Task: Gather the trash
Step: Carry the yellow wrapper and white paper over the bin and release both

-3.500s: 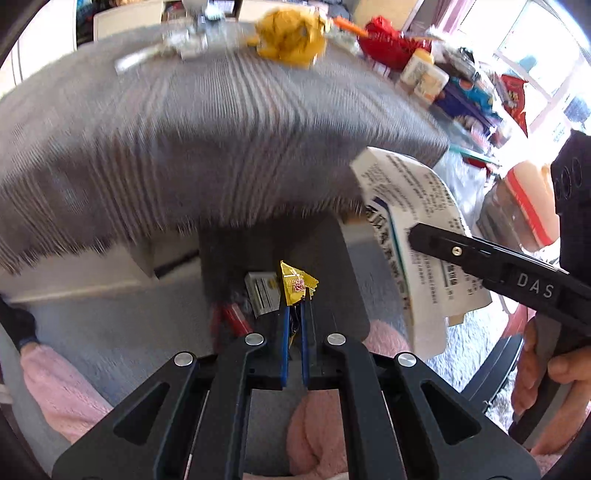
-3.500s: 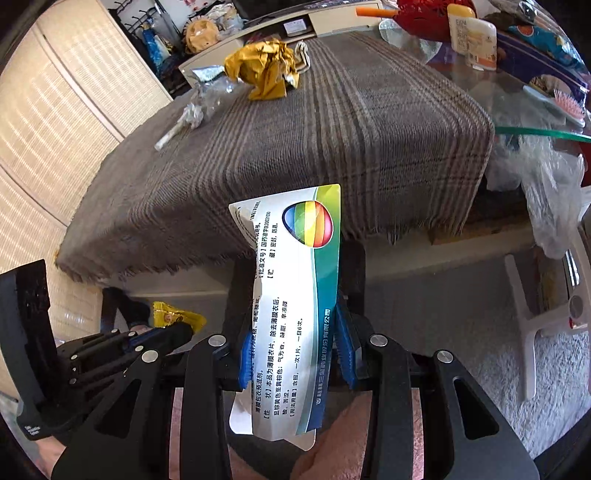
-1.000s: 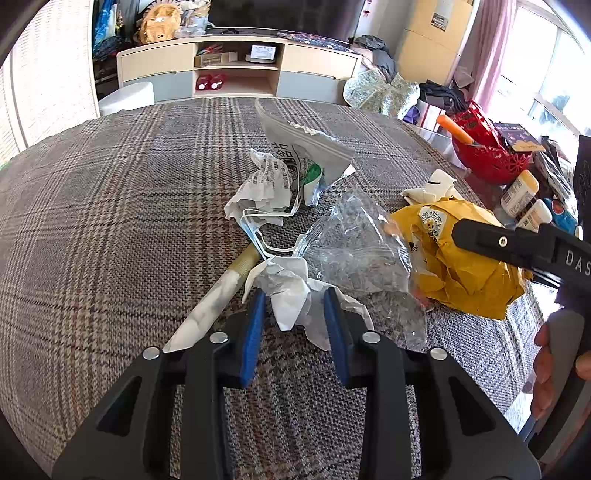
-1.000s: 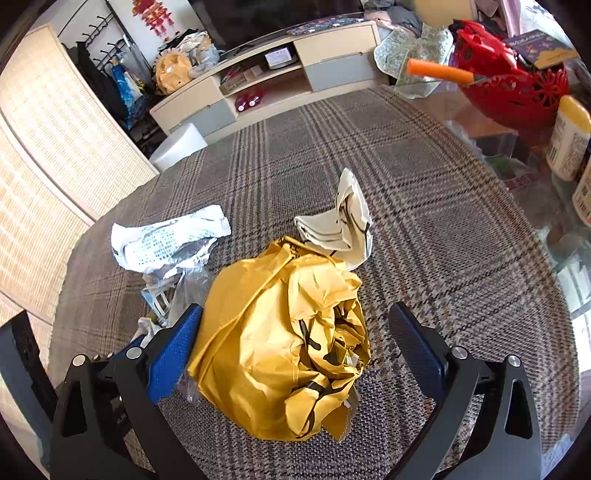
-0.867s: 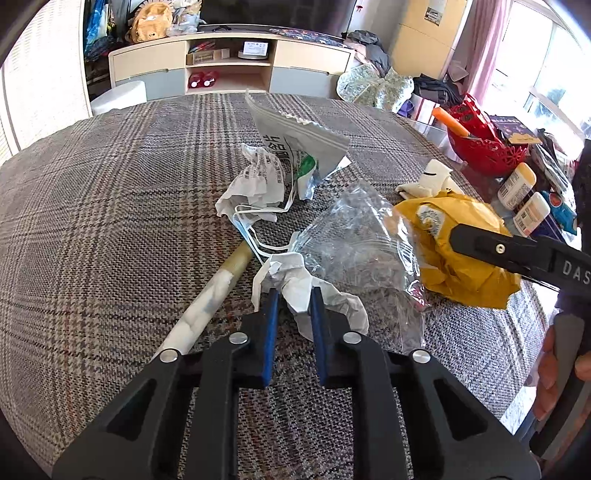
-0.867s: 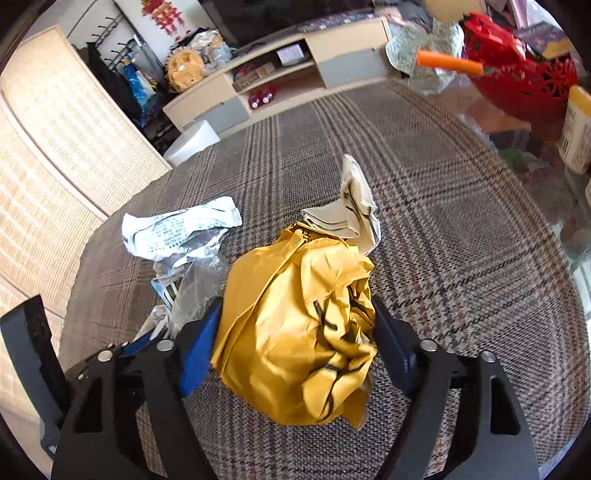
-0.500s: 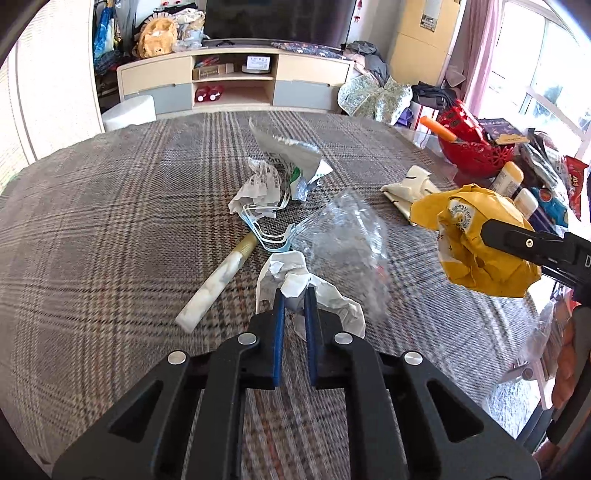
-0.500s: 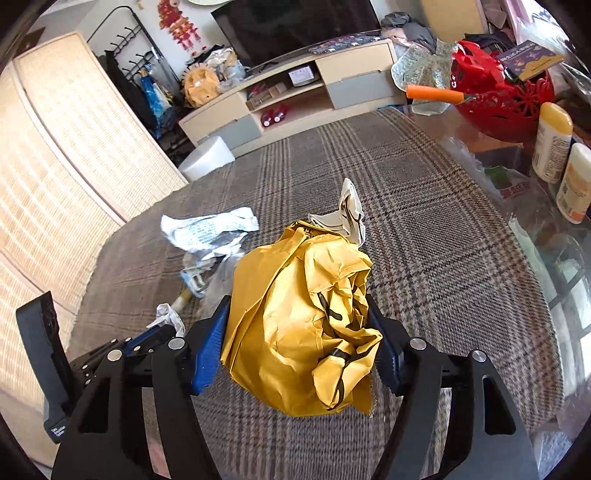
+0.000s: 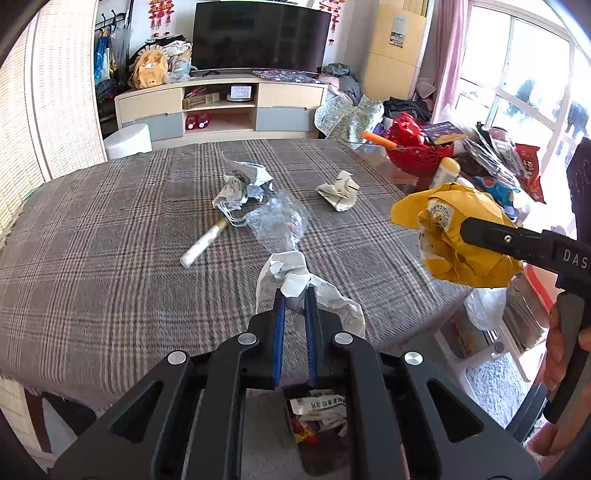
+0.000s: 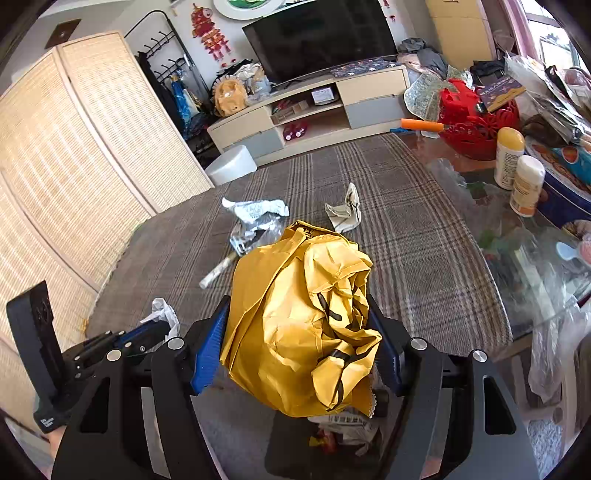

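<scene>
Above the table edge, left gripper (image 9: 294,295) pinching white paper (image 9: 295,282), right gripper (image 10: 299,332) clamping yellow bag (image 10: 303,321)

Far wall: dark television (image 9: 260,35) ahead of the fingers, red hanging ornaments (image 10: 211,35) beside it.
Media unit: low cream TV cabinet (image 9: 221,107) with grey drawers, beneath the television.
Left of the fingers: woven folding screen (image 10: 85,147); coat rack (image 10: 166,62) behind it.
Right of the fingers: bright window (image 9: 532,85) with pink curtain (image 9: 448,55); daylight strong.
Table: grey plaid tablecloth (image 9: 92,240).
Floor: grey carpet (image 9: 264,424) below the fingers.
</scene>
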A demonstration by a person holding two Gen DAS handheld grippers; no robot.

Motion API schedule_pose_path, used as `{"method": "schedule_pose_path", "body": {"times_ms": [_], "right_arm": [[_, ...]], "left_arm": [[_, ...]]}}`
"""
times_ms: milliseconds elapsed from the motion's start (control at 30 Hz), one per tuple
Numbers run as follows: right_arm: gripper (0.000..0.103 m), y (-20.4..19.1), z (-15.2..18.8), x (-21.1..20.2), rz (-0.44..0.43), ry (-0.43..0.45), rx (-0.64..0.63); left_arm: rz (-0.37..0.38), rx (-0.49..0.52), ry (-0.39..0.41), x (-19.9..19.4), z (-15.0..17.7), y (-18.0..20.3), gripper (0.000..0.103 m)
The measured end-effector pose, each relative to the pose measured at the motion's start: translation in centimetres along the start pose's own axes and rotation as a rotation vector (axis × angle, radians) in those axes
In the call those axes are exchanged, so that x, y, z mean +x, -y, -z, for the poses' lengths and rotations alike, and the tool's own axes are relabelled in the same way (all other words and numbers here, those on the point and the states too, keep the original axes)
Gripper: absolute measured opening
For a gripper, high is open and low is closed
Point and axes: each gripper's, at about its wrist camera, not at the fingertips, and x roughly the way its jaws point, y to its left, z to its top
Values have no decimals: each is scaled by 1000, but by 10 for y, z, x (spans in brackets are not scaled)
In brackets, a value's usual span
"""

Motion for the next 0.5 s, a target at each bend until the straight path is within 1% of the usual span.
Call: {"method": "schedule_pose_path", "body": {"times_ms": [133, 267, 433, 500], "right_arm": [[70, 6, 25, -13, -12, -21, 1], [70, 10, 51, -19, -4, -38, 4], [70, 18, 92, -12, 5, -93, 15], [70, 21, 106, -7, 4, -111, 23]], "left_arm": [[7, 7, 0, -13, 21, 14, 9], [38, -6, -28, -15, 46, 24, 9], [62, -30, -69, -10, 80, 33, 9], [72, -38, -103, -1, 97, 38, 9]]}}
